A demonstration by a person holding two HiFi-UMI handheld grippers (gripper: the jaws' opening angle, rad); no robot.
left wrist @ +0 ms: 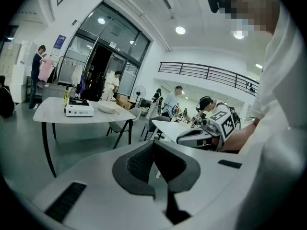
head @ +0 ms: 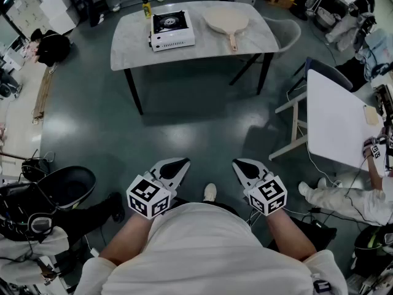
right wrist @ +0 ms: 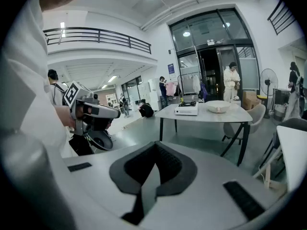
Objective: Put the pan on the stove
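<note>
Far ahead, a pale round pan point(head: 227, 22) with a short handle lies on the grey table point(head: 196, 48), to the right of a white portable stove point(head: 172, 29). Both also show in the left gripper view, the stove point(left wrist: 79, 110) left of the pan point(left wrist: 109, 109), and in the right gripper view, stove point(right wrist: 186, 110) and pan point(right wrist: 218, 106). My left gripper point(head: 182, 162) and right gripper point(head: 237, 162) are held close to my body, well short of the table. Each is shut with nothing between its jaws.
A yellow bottle point(head: 146, 6) stands behind the stove. A grey chair point(head: 285, 32) sits at the table's right end. A white table point(head: 334, 121) and a seated person point(head: 344, 201) are on my right; a dark round seat point(head: 67, 186) on my left. Bare floor lies between me and the table.
</note>
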